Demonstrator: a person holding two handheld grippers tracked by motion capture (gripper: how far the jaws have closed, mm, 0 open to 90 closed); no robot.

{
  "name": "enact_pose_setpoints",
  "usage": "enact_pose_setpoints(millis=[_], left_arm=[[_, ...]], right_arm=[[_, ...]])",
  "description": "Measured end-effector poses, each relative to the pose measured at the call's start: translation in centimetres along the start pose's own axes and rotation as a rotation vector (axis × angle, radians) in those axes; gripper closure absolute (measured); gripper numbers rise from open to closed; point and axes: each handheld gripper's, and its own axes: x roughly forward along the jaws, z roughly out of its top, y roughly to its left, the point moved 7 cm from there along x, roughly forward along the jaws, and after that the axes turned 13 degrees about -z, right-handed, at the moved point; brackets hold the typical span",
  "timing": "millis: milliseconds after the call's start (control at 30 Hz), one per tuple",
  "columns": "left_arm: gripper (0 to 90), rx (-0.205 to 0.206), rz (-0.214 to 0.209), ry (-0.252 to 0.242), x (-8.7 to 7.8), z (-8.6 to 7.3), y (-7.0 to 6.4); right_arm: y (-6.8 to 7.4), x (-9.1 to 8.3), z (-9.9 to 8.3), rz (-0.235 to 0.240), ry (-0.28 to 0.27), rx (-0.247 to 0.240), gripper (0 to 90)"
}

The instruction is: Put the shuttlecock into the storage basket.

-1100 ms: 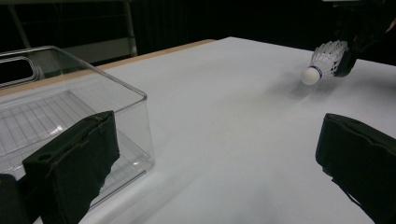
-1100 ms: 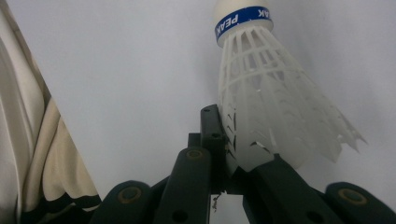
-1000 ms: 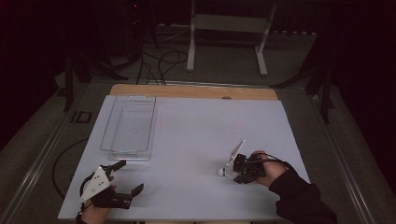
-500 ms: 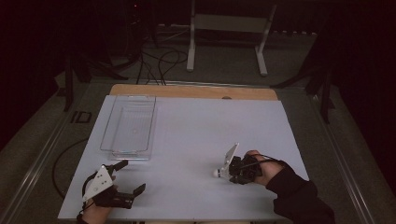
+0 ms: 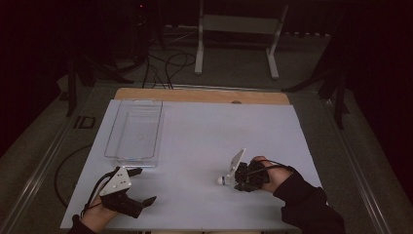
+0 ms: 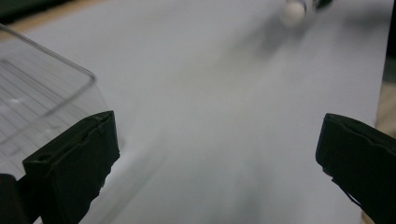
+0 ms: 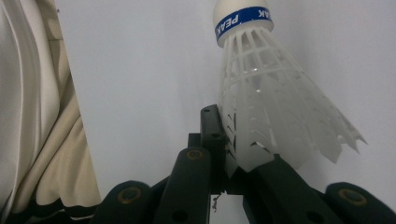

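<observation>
Near the bench's front edge, the right tool [image 5: 233,176] grips a shuttlecock [image 7: 271,98] not yet in the clear tray [image 5: 134,132], while the left tool [image 5: 139,185] waits spread wide.

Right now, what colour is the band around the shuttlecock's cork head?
Blue with white lettering, on the white plastic shuttlecock; clearest in the right gripper view.
</observation>
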Motion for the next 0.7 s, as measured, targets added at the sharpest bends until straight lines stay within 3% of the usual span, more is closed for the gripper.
enact_pose_setpoints(millis=[67, 233, 367, 533, 700], left_arm=[[0.2, -0.002, -0.042, 0.047, 0.2, 0.1, -0.2], [0.2, 0.026, -0.071, 0.151, 0.5, 0.6, -0.4], [0.2, 0.041, -0.083, 0.196, 0.6, 1.1, -0.5], [0.2, 0.050, -0.095, 0.212, 0.5, 2.3, -0.5], [0.2, 0.043, -0.114, 0.289, 0.6, 3.3, -0.5]], right_arm=[[0.0, 0.0, 0.0, 0.000, 0.003, -0.005, 90.0], [0.0, -0.1, 0.0, -0.003, 0.007, 0.000, 90.0], [0.1, -0.2, 0.0, -0.005, 0.005, 0.021, 90.0], [0.0, -0.4, -0.1, -0.008, 0.004, 0.027, 90.0], [0.2, -0.2, -0.6, 0.003, 0.034, 0.033, 90.0]])
